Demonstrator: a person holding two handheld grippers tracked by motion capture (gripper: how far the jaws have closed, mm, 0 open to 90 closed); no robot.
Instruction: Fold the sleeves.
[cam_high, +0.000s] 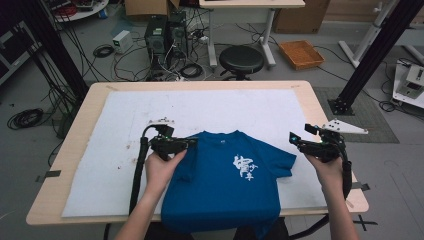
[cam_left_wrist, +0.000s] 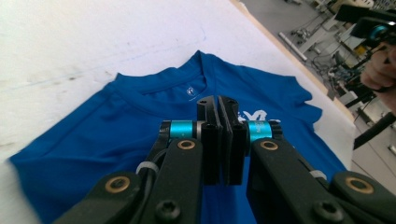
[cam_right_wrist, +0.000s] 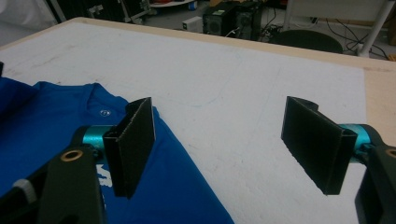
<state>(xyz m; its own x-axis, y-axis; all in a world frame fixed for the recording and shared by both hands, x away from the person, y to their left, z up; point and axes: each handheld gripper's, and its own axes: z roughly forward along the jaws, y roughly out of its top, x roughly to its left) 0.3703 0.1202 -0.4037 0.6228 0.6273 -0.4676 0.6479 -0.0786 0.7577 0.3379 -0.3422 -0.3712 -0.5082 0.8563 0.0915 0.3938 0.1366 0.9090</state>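
The left gripper (cam_left_wrist: 219, 100), jaws pressed together with nothing between them, hovers over the left shoulder of the blue T-shirt (cam_high: 220, 180), which lies flat at the table's (cam_high: 70, 150) near edge, while the right gripper (cam_right_wrist: 233, 144) gapes wide and empty beside its right sleeve

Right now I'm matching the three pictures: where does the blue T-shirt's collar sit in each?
High view: collar centre, at the blue T-shirt's far edge.
Left gripper view: upper middle, beyond the shut jaws.
Right gripper view: left, beside the near jaw.
Shared landmark: white neck label.
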